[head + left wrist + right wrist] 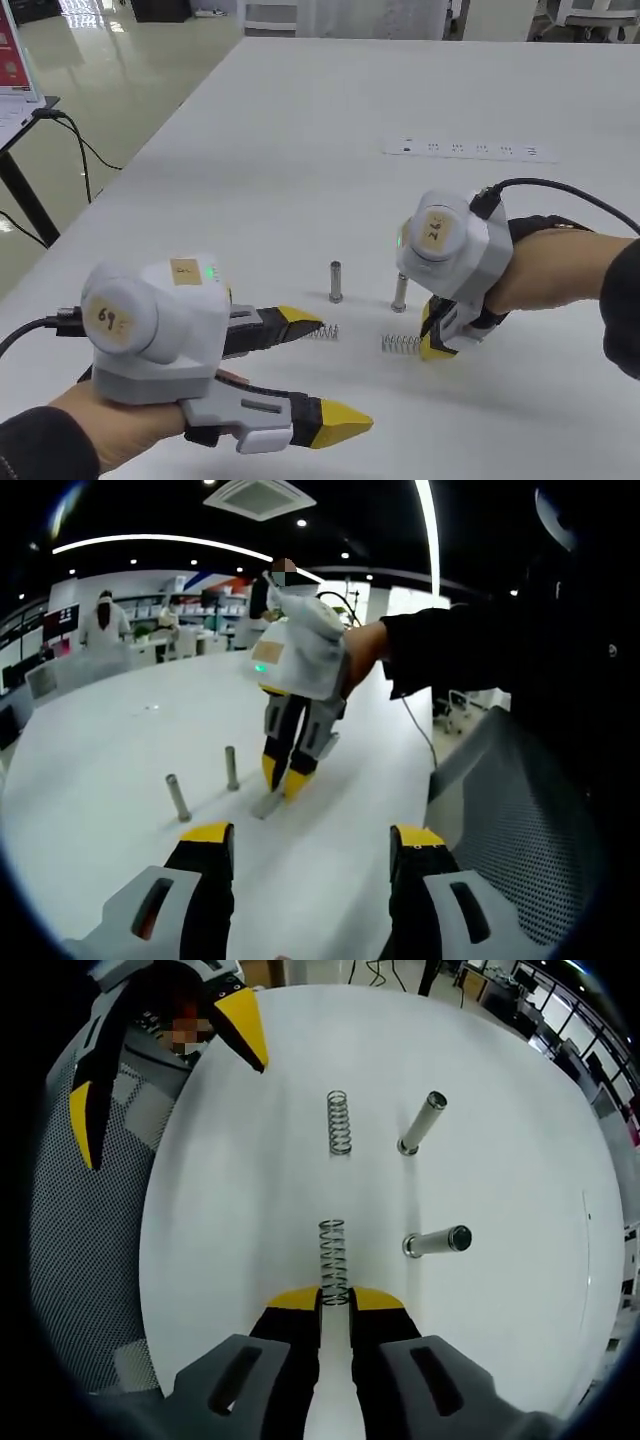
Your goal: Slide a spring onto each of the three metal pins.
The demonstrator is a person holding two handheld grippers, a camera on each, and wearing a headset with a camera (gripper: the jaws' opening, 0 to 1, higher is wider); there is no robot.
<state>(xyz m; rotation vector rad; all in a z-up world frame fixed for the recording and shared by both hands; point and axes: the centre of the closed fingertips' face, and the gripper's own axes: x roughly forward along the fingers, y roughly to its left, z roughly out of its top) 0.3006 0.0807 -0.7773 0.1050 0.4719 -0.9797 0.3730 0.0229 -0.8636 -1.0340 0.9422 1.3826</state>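
**A:** White worktop [300, 120], an open-plan office behind it, and a power strip [470, 150] toward the upper right of the head view. Where are we in the job?

**B:** At the pick-up of the first spring, we'd say. The right claw [335, 1298] has its jaws nearly together, pinching the near end of a spring [332, 1250]. It lies flat on the worktop, low centre in the right gripper view.

**A:** And the pins?

**B:** We count two, both upright and bare. The lower pin [437, 1242] is just right of the spring, and the upper pin [422, 1123] is toward the upper right. A second spring [340, 1122] lies loose at upper centre, left of that upper pin.

**A:** The left claw?

**B:** The left claw [340, 372] has its jaws wide apart and holds nothing. It sits at the lower centre of the head view, one tip near the second spring.

**A:** So what next?

**B:** We judge we must lift the spring, turn it upright, line its bore over a pin top, and lower it. Gripped at one end, it may droop or wobble, so we'd align slowly.
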